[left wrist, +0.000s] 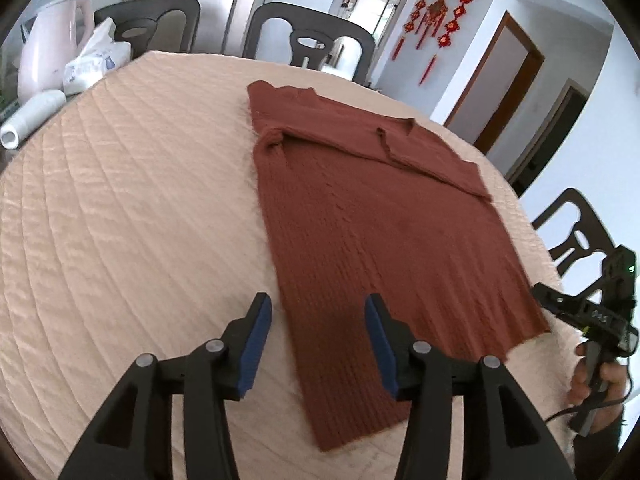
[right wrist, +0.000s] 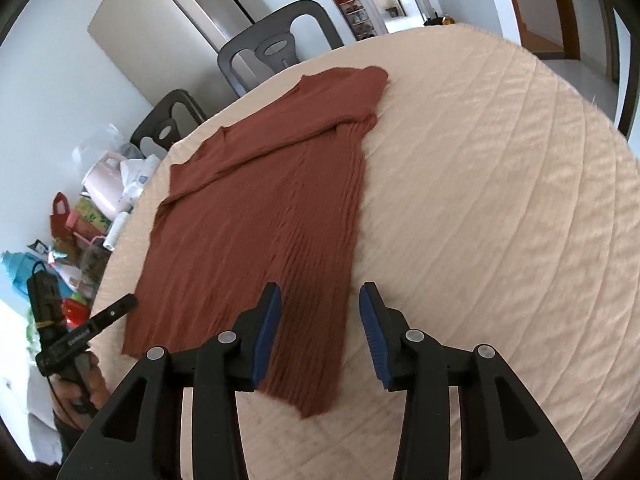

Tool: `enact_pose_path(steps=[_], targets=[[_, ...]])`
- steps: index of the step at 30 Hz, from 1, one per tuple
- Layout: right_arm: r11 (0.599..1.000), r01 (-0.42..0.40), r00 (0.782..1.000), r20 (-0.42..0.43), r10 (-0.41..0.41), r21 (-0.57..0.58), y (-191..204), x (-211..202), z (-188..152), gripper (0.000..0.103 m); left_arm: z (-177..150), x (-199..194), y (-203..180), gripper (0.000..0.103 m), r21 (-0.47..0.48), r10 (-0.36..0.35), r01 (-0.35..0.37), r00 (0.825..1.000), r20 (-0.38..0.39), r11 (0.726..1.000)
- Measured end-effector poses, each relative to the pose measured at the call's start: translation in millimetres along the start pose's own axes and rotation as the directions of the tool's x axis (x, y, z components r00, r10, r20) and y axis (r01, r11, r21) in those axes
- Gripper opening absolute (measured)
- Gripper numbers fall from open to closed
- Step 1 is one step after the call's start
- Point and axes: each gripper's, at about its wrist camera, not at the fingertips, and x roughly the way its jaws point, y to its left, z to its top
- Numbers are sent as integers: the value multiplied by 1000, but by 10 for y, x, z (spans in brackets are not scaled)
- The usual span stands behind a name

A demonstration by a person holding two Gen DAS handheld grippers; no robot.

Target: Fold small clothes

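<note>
On the round desk (left wrist: 120, 200) under its quilted peach cloth, a rust-brown ribbed knit sweater (left wrist: 380, 220) lies flat, sleeves folded across its upper part, hem toward the person. Both tongs hover just above that hem with jaws parted and nothing gripped: the left tongs (left wrist: 318, 344) at one bottom corner, the right tongs (right wrist: 320, 340) at the other. Grey chairs (left wrist: 308, 40) stand behind the desk.
</note>
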Motion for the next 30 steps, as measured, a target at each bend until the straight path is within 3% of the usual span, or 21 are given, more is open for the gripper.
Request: enact_pose_path(steps=[11, 13, 15, 17, 19, 22, 25, 30], targets=[[990, -128, 992, -10, 129, 54, 9, 102, 30, 43, 53, 84, -68, 52, -27, -57, 58, 998, 5, 998], [990, -126, 992, -12, 127, 59, 20, 103, 34, 43, 45, 82, -86, 41, -22, -53, 53, 999, -1, 998], [990, -134, 991, -24, 135, 55, 17, 96, 24, 37, 12, 56, -79, 35, -24, -60, 60, 998, -6, 998], [988, -143, 988, -49, 147, 63, 5, 99, -28, 20, -51, 27, -62, 30, -41, -87, 86, 996, -16, 995], [987, -150, 986, -61, 154, 66, -14, 96, -90, 11, -100, 14, -52, 24, -53, -97, 96, 995, -19, 994], [986, -153, 986, -57, 157, 70, -29, 99, -103, 8, -84, 44, -61, 13, -60, -101, 99, 995, -25, 993], [981, -174, 983, -46, 178, 88, -29, 86, -69, 8, -30, 71, -47, 11, -96, -150, 147, 988, -31, 985], [974, -213, 977, 25, 212, 74, -2, -181, -37, 7, 23, -199, -43, 10, -98, -191, 196, 980, 57, 976]])
